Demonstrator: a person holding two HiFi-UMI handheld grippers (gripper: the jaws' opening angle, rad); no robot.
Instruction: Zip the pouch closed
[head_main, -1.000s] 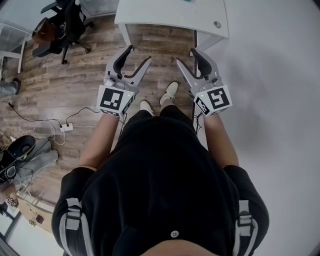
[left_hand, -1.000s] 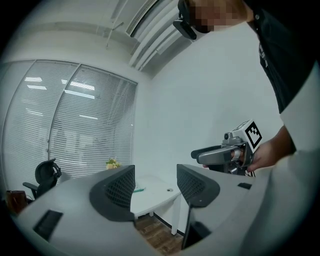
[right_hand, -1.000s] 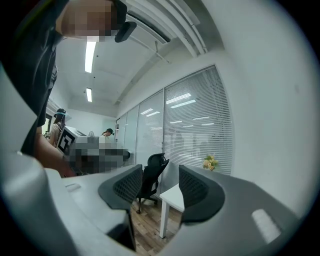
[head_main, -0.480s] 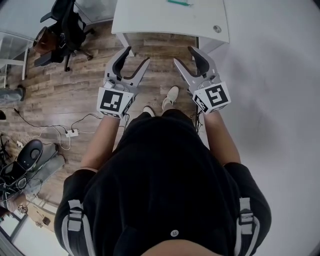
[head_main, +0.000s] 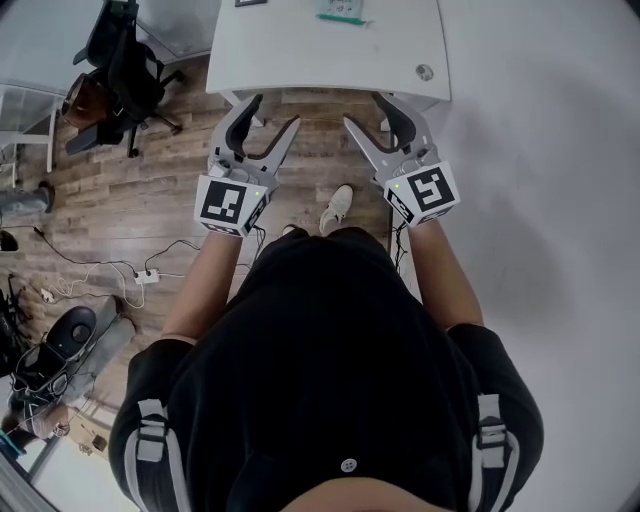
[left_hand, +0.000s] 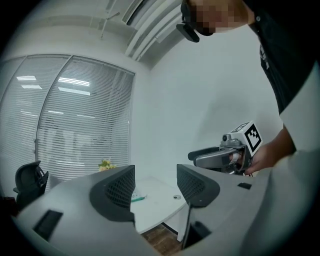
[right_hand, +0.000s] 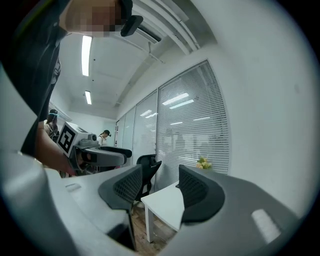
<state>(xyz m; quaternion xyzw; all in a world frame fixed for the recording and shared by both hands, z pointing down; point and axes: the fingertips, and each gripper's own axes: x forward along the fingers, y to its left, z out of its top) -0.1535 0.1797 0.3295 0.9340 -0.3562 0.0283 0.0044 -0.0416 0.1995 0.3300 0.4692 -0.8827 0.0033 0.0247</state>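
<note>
My left gripper (head_main: 275, 110) and right gripper (head_main: 367, 110): jaws wide apart, nothing between them, held side by side at the near edge of the table (head_main: 290, 55). Pouch (head_main: 340, 14): small teal item on the table's far side, well apart from both.

Bright, even room light from ceiling strip lamps (right_hand: 86, 55); soft shadows, no glare. Fisheye bends the edges, dark corners all round.
</note>
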